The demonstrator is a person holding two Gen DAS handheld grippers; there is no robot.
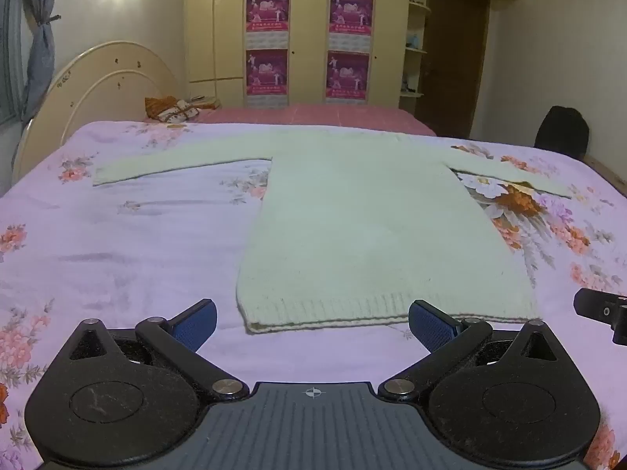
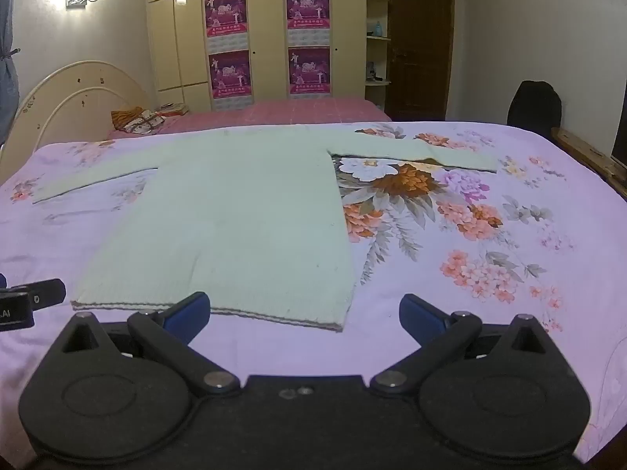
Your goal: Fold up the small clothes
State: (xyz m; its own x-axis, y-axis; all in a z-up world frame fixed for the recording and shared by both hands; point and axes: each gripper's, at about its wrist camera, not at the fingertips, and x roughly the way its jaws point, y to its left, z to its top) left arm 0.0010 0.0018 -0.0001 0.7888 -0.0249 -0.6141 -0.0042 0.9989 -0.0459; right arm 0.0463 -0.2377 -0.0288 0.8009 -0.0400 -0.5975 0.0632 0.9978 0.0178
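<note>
A pale green knitted sweater [image 1: 352, 215] lies flat on a bed covered by a lilac floral sheet [image 1: 117, 243], sleeves spread to either side and ribbed hem nearest the cameras. The left wrist view shows the whole hem edge and the full length of the sleeve on the sweater's left, ending well short of the cream headboard [image 1: 98, 86]; the far sleeve is seen only obliquely. The right wrist view shows instead the sleeve on the sweater's right in full, lying across a large orange and white flower print [image 2: 395, 180], and it shows the sweater's hem corner [image 2: 337, 323] on that side, which the other view places at the frame's edge. The left gripper [image 1: 312, 323] is held low and level just in front of the hem, its blue-padded fingers [image 1: 196, 323] spread wide and gripping nothing; the hem's left corner sits between them, with no visible contact. The right gripper [image 2: 304, 315] is held at a similar low, level pose just in front of the hem's right corner, jaws likewise spread wide and empty; its left pad [image 2: 188, 311] overlaps the hem edge in the picture, though contact cannot be confirmed. Each view catches a dark part of the other gripper at its margin. Beyond the sweater stand a pink-covered bed [image 2: 298, 111] and a cream wardrobe [image 2: 266, 31] bearing four magenta posters.
</note>
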